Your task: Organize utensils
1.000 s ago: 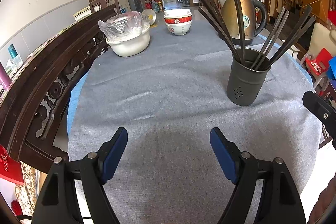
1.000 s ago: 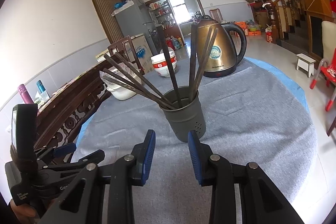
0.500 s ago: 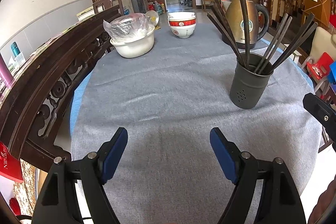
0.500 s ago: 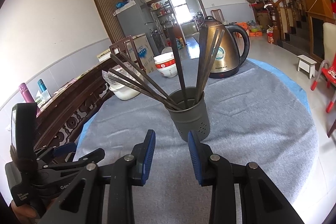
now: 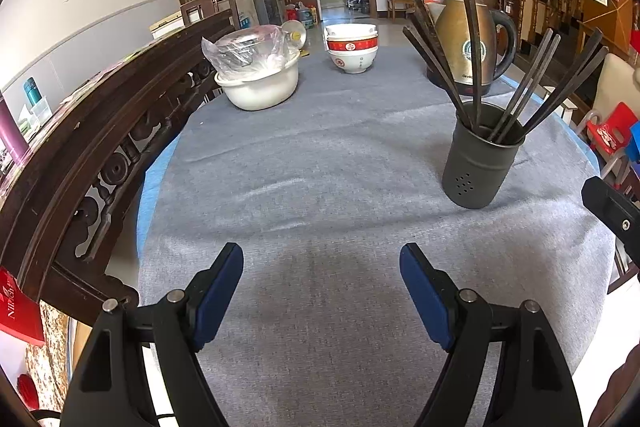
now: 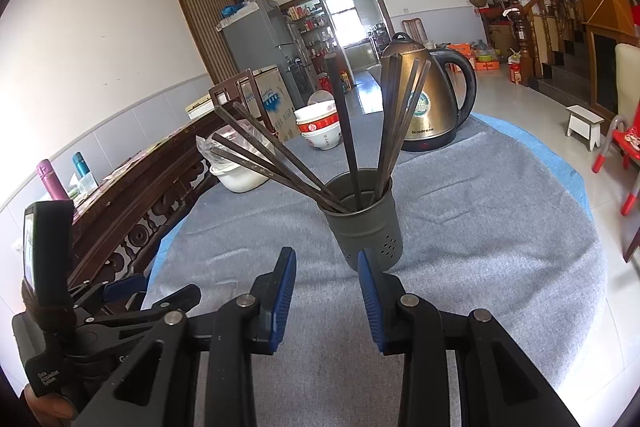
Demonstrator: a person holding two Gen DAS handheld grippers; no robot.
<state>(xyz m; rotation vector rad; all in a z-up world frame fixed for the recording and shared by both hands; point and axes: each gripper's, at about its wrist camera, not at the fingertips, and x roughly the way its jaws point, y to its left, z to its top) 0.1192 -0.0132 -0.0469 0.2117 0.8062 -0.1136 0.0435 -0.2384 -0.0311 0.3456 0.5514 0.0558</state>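
A dark grey utensil holder (image 5: 478,159) stands upright on the grey tablecloth (image 5: 320,187), right of centre, with several dark chopsticks (image 5: 472,59) fanned out of it. My left gripper (image 5: 321,267) is open and empty, low over the cloth near the front edge, left of the holder. In the right wrist view the holder (image 6: 366,223) stands just beyond my right gripper (image 6: 327,267), which is open with a narrow gap and holds nothing. The chopsticks (image 6: 348,131) lean left and right.
A brass electric kettle (image 5: 472,39) stands behind the holder. Stacked red and white bowls (image 5: 352,47) and a white basin with a plastic bag (image 5: 258,75) are at the far end. A carved wooden chair back (image 5: 92,155) borders the table's left edge.
Both grippers have drawn back a little from the holder, which now looks slightly farther. Neither gripper's opening has changed.
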